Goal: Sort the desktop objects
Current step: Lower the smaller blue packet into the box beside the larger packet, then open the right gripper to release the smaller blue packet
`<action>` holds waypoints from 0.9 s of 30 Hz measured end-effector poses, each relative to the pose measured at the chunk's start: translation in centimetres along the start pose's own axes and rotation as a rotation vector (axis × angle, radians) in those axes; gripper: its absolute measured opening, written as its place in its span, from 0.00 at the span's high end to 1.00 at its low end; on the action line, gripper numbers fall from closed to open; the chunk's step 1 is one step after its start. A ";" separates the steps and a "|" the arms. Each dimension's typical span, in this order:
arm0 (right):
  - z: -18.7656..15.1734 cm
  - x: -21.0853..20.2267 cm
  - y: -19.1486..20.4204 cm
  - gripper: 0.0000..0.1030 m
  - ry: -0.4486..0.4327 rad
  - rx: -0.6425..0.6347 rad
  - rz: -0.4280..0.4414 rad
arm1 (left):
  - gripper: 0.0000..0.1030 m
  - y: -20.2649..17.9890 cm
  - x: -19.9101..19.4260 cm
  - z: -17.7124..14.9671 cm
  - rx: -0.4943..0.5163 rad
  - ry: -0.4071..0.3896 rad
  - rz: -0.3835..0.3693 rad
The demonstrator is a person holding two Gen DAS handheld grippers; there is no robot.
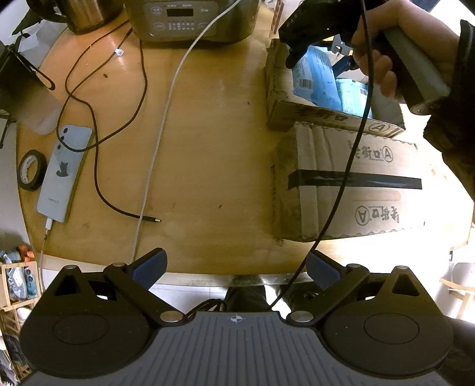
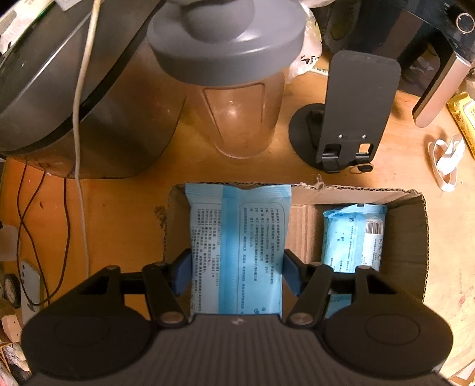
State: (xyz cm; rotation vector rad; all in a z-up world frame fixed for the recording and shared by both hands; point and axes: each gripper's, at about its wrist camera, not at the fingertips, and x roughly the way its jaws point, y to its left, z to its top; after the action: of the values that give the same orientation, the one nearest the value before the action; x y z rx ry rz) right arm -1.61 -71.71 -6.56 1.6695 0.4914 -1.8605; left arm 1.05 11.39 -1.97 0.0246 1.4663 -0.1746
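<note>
My right gripper (image 2: 237, 268) is shut on a light blue wipes pack (image 2: 237, 237) and holds it over the left part of an open cardboard box (image 2: 415, 237). A second blue wipes pack (image 2: 353, 237) lies in the right part of that box. In the left wrist view the right gripper (image 1: 299, 38) is over the box (image 1: 297, 110) with the pack (image 1: 314, 74) under it. My left gripper (image 1: 236, 268) is open and empty, above the near table edge.
A closed taped carton (image 1: 350, 184) sits in front of the open box. A phone (image 1: 63, 172), tape roll (image 1: 31, 173), black cable (image 1: 118, 133) and white cable (image 1: 160, 124) lie at left. A rice cooker (image 1: 190, 17), shaker bottle (image 2: 237, 89) and phone stand (image 2: 353, 112) stand behind.
</note>
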 end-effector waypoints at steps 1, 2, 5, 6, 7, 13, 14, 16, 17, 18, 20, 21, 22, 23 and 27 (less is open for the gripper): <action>0.0 0.1 0.0 0.40 0.000 0.000 0.001 | 0.00 0.0 0.0 0.0 -0.002 0.000 0.000; 0.0 0.2 0.1 0.40 0.001 0.000 0.001 | 0.00 0.1 0.0 0.0 -0.003 0.001 0.000; 0.1 0.8 0.1 0.40 0.010 0.000 -0.005 | 0.00 0.1 0.1 0.0 -0.006 0.003 -0.001; 0.1 1.2 0.0 0.40 0.016 0.002 -0.006 | 0.00 0.1 0.1 0.0 -0.007 0.003 -0.001; 0.0 1.5 0.0 0.40 0.021 0.003 -0.007 | 0.00 0.1 0.1 0.0 -0.007 0.004 -0.001; -0.1 2.9 0.1 0.40 0.034 0.000 -0.018 | 0.00 0.3 0.3 0.1 -0.014 0.012 0.001; 0.0 3.1 0.1 0.40 0.036 0.000 -0.020 | 0.00 0.4 0.4 0.1 -0.016 0.013 0.001; 0.0 3.6 0.1 0.40 0.042 0.004 -0.021 | 0.00 0.4 0.5 0.2 -0.016 0.016 0.001; 0.0 3.8 0.1 0.40 0.045 0.006 -0.021 | 0.00 0.4 0.5 0.2 -0.016 0.017 0.002; -0.1 3.9 0.1 0.40 0.047 0.007 -0.022 | 0.00 0.4 0.5 0.2 -0.016 0.018 0.002; -0.1 4.3 0.1 0.40 0.049 0.008 -0.022 | 0.00 0.4 0.6 0.3 -0.017 0.020 0.002; -0.1 4.4 0.1 0.40 0.051 0.009 -0.021 | 0.00 0.4 0.6 0.3 -0.017 0.021 0.002; -0.1 4.5 0.1 0.40 0.052 0.009 -0.021 | 0.00 0.4 0.6 0.4 -0.017 0.023 0.001; -0.1 4.6 0.0 0.40 0.053 0.009 -0.022 | 0.00 0.4 0.7 0.4 -0.018 0.024 0.001; -0.1 4.7 0.3 0.13 0.047 0.000 -0.046 | 0.00 0.4 0.8 0.5 -0.020 0.027 0.000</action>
State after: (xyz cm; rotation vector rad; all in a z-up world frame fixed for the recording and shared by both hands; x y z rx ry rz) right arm -1.52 -72.68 -11.22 1.7184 0.5537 -1.8573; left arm 1.71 11.66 -2.72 0.0113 1.4950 -0.1600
